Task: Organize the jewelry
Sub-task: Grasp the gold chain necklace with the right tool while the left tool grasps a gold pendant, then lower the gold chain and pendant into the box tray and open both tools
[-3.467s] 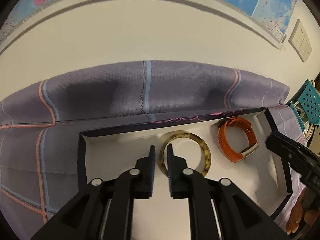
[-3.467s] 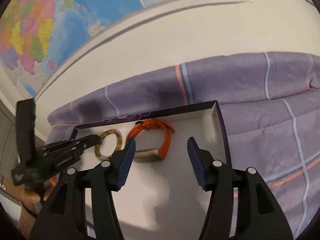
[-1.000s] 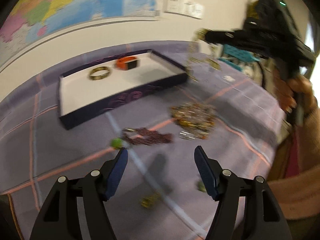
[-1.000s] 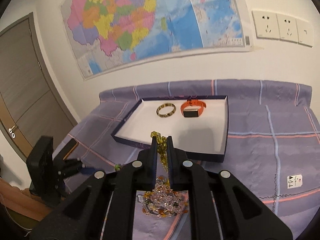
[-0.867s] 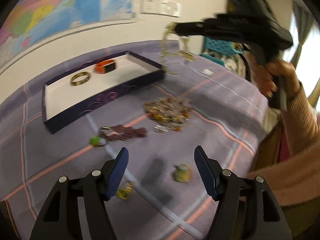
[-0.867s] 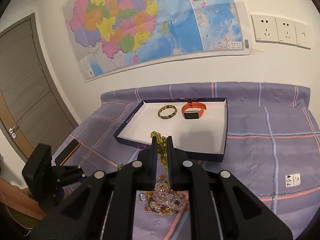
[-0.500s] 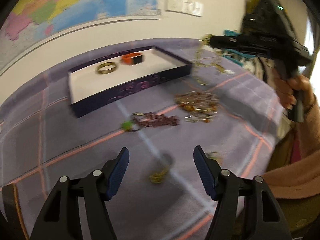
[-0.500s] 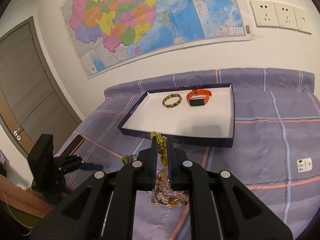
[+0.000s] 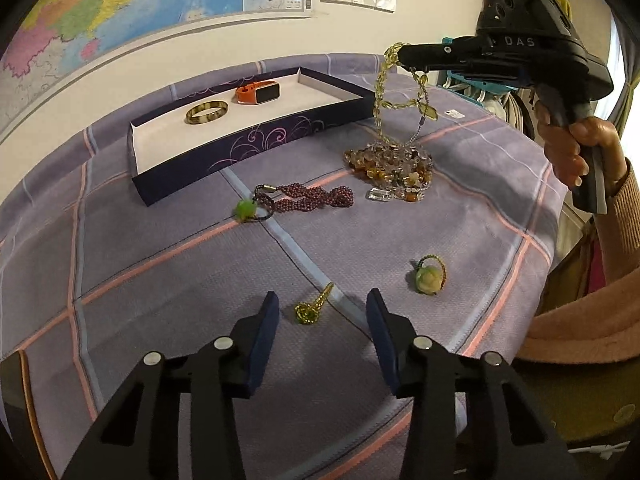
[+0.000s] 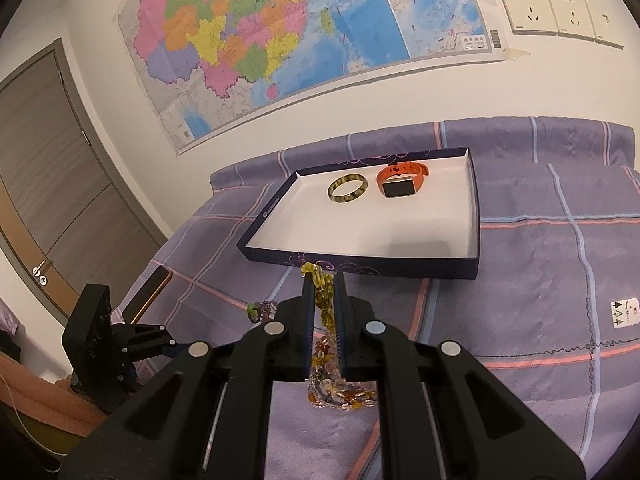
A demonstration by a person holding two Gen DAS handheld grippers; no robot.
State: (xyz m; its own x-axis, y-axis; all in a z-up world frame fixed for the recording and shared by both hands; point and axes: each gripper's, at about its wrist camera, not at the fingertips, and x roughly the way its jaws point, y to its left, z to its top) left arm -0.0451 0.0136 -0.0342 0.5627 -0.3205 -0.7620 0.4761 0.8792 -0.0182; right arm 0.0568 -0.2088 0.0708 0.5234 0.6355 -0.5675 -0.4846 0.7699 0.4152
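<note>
My right gripper [image 10: 322, 280] is shut on a yellow-green bead necklace [image 9: 384, 92], which hangs from its tips [image 9: 402, 56] down to a heap of amber beads [image 9: 390, 168] on the cloth. A dark tray [image 9: 256, 142] holds a tortoiseshell bangle [image 9: 207, 112] and an orange watch [image 9: 258, 93]. My left gripper [image 9: 322, 310] hovers low over a small gold-green ring [image 9: 310, 311], its jaws closing with the ring lying between them, untouched. A green stone ring [image 9: 428, 276] lies to the right.
A purple bead bracelet with a green bead [image 9: 296, 200] lies on the checked purple cloth [image 9: 160, 264]. A phone [image 10: 146, 292] sits near the cloth's left edge. A person's hand [image 9: 572, 148] and pink sleeve hold the right gripper. Wall map and sockets behind.
My left gripper dropped lower toward the small gold-green ring and its jaws narrowed. The right gripper sank slightly, still holding the necklace above the bead heap.
</note>
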